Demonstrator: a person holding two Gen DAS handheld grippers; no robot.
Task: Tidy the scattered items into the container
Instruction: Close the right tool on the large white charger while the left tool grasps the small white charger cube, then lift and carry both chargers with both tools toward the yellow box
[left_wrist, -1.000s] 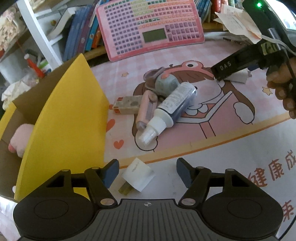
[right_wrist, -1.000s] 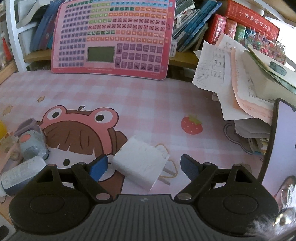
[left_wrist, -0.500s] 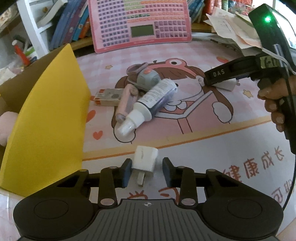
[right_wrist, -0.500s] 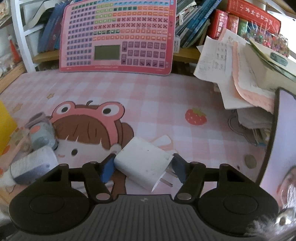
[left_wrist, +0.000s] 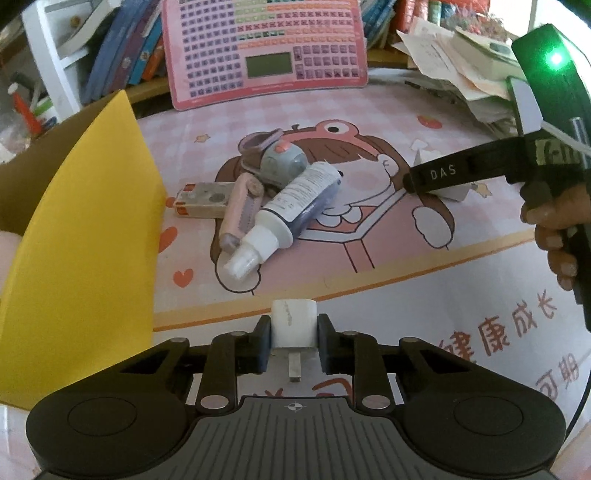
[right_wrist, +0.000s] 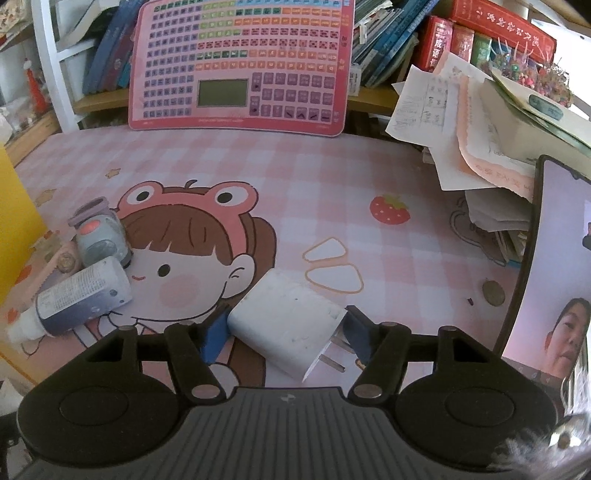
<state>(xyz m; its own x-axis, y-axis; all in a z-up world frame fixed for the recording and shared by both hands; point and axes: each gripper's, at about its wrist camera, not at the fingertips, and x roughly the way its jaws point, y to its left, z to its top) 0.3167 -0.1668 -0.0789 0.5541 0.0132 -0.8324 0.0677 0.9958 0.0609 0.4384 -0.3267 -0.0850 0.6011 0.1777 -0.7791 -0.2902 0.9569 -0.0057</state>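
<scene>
Left wrist view first: a second ago the left gripper stood wide with the small white plug lying slantwise between its fingers; now the blue-padded jaws are clamped flat on both sides of that plug, its metal prong pointing back toward the camera. It sits on the white border of the desk mat, which is glossy and printed with red Chinese characters I cannot fully read.

Right wrist view: the right gripper has drawn in as well. Earlier its fingers were spread well clear of the bigger white charger; now both pads touch the charger's smooth, scuffed block, which lies skewed between them with two flat prongs aimed toward the right finger. The other finger, seen from the left camera, carries the letters "DAS".

Further out, a small heap lies on the cartoon girl in a frog hat: a cylindrical spray bottle with a white cap and a label of fine print too small to read, a pink tube, a flat beige box and a rounded grey gadget with an orange dot. To the left stands the yellow cardboard box, its flap matte and stiff.

At the back a pink keyboard-style learning board leans against shelved books; loose papers are heaped on the right.
</scene>
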